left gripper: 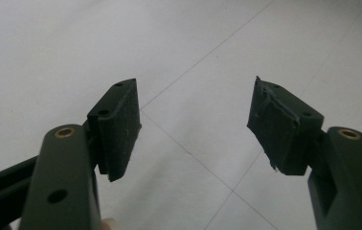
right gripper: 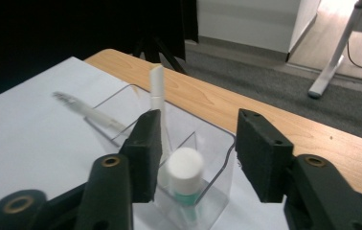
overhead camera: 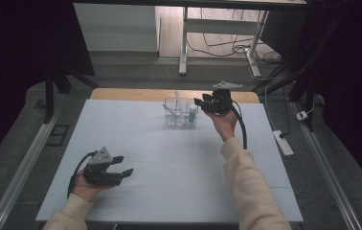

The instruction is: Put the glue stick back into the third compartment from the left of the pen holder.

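Note:
A clear plastic organiser (overhead camera: 169,120) with compartments stands at the far middle of the white table cover (overhead camera: 179,158). In it stands a small tube (right gripper: 185,167) with a white cap and a green label, plus an upright white stick (right gripper: 157,91) and a white pen-like thing (right gripper: 88,112) leaning left. My right gripper (right gripper: 198,153) hovers just over the organiser's right side, open. The capped tube sits low between its jaws, close to the left one, and is not squeezed. My left gripper (overhead camera: 124,165) rests near the front left, open and empty over the bare cover (left gripper: 193,72).
The table's wooden far edge (right gripper: 246,110) lies just behind the organiser. Beyond it are grey floor, white desk legs (overhead camera: 184,52) and cables. A power strip (overhead camera: 283,142) lies on the floor to the right of the table.

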{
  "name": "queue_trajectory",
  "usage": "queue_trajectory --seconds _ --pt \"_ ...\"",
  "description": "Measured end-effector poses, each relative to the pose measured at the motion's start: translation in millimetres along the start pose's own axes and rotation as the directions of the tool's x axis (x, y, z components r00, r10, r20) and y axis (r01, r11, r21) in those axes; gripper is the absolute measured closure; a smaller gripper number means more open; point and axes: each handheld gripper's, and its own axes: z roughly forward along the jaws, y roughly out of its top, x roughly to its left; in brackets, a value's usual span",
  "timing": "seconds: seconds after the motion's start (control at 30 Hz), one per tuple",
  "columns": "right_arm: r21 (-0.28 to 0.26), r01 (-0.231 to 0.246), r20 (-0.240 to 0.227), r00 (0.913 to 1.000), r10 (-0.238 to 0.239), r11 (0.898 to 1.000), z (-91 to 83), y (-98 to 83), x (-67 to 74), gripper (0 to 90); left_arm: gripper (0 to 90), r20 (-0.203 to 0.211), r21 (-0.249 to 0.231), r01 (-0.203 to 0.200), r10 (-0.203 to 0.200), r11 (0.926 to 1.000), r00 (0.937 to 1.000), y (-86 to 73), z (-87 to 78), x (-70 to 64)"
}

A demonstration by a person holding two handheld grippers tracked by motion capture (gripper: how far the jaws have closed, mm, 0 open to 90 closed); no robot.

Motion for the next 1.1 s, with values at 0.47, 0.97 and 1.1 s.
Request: queue_trajectory --seconds 0.47,0.97,1.1 --pt "0.024 0.039 -0.061 0.9974 -0.037 0.999 -67.7 -43.3 3.3 43.8 34.3 -0.013 0.009 0.01 -0.01 0.9999 0.9999 -0.4 1.3 1.8" --pt "0.069 0.056 -0.137 0.9895 -0.046 0.996 -140.9 -109.5 26.2 42.1 33.9 -0.037 0.002 0.025 -0.025 0.9997 0.999 0.2 0.8 4.4" --pt "0.079 0.057 -0.145 0.9883 -0.045 0.995 -150.2 -121.6 25.4 41.5 33.4 -0.043 0.002 0.024 -0.024 0.9997 0.9988 1.0 0.9 4.0"
